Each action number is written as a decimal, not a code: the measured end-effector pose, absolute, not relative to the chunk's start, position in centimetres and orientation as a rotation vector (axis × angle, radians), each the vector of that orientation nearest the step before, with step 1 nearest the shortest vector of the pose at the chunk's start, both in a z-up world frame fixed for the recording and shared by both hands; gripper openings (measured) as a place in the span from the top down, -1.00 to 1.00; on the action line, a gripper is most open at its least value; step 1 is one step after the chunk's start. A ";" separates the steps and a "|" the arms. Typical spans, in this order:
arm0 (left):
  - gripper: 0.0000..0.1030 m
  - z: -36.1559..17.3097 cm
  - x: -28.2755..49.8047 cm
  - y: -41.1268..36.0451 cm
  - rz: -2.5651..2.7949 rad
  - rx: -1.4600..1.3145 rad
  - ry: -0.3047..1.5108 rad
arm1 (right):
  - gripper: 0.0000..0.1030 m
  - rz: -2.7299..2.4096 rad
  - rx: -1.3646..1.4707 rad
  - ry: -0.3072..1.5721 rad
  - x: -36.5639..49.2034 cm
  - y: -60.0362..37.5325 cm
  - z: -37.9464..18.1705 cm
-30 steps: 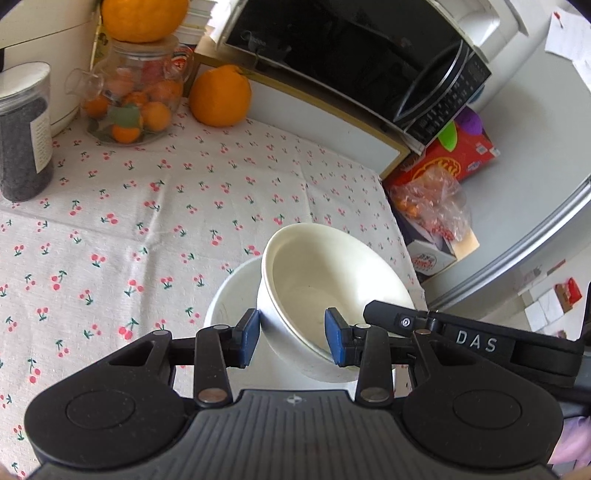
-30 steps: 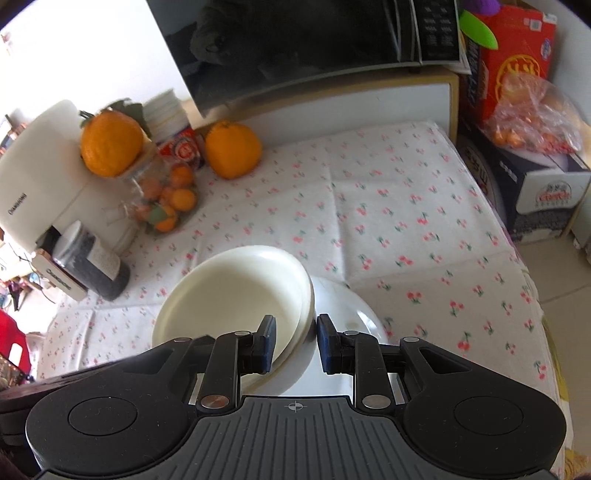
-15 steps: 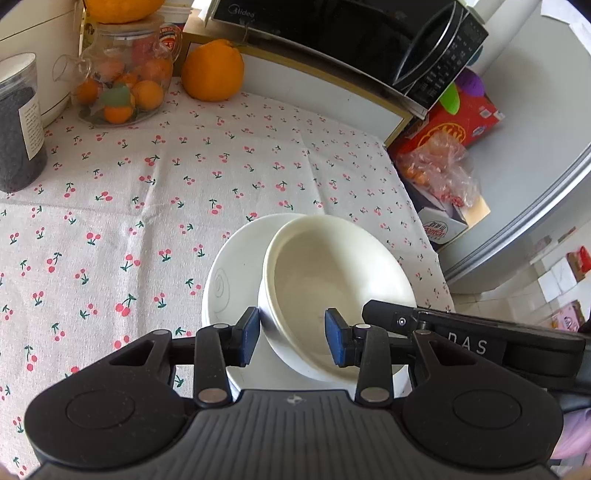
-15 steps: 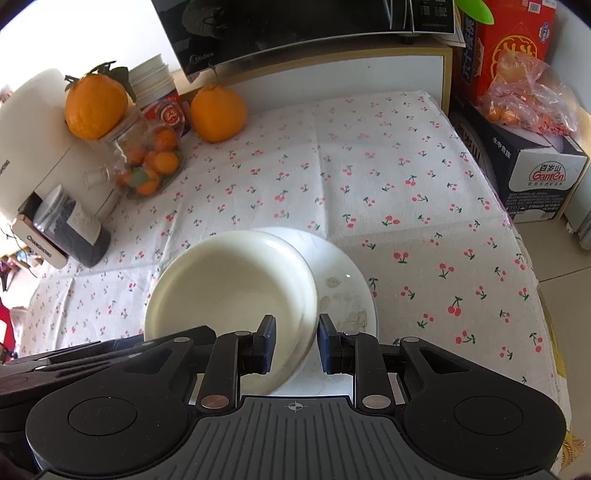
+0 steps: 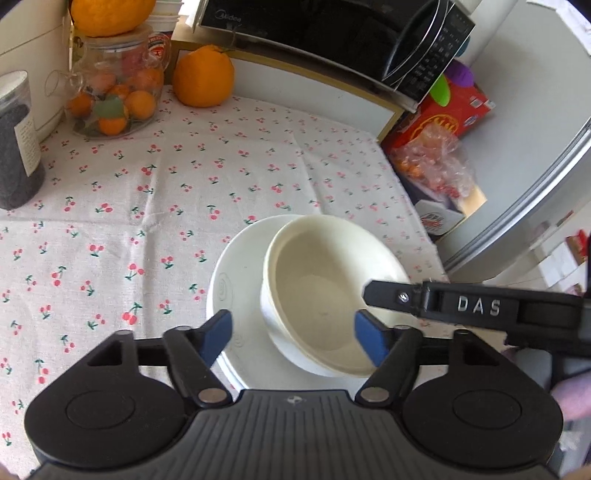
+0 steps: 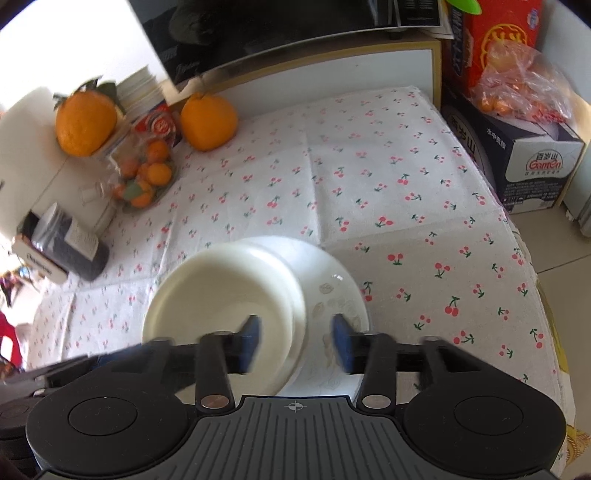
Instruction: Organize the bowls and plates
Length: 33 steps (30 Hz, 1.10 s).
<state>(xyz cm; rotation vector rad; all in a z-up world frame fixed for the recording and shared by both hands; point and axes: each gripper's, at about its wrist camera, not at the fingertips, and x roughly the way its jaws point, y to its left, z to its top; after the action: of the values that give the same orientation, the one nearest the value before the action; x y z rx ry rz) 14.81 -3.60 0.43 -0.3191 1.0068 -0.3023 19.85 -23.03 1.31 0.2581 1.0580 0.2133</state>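
Observation:
A cream bowl [image 5: 325,291] rests on a white plate [image 5: 236,280] on the cherry-print tablecloth, toward the plate's right side. My left gripper [image 5: 294,341] straddles the bowl's near rim; its jaws are opening and the blue pads stand clear of the rim on both sides. One finger [image 5: 384,293] of my right gripper reaches over the bowl from the right. In the right wrist view the bowl [image 6: 221,306] covers the plate's [image 6: 332,291] left part. My right gripper [image 6: 296,343] straddles the bowl's right rim, jaws opening, pads off it.
At the back left stand a glass jar of fruit [image 5: 114,96], a large orange [image 5: 203,75] and a dark canister [image 5: 16,147]. A microwave [image 5: 332,33] sits on the shelf behind. Boxes and a bag of oranges [image 6: 517,92] lie past the table's right edge.
Both grippers were shut on the bowl's rim and have spread their jaws off it. The bowl, tilted and lifted a second ago, now sits on the plate.

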 end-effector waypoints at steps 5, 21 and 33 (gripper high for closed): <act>-0.67 1.2 14.2 -3.9 -0.298 -0.282 0.968 | -0.24 0.239 0.278 1.017 19.9 -23.4 2.2; -0.99 5.4 10.3 -3.6 -0.247 -0.197 0.922 | -0.57 0.228 0.200 0.914 14.7 -25.1 7.4; -0.99 4.4 5.7 -4.2 -0.120 -0.095 0.910 | -0.71 0.171 0.097 0.953 8.4 -24.3 6.5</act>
<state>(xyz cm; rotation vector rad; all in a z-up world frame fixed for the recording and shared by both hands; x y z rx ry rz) 5.70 -4.17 4.43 -0.0949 0.9095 -0.1201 8.43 -24.33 6.48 0.0970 0.9530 0.1714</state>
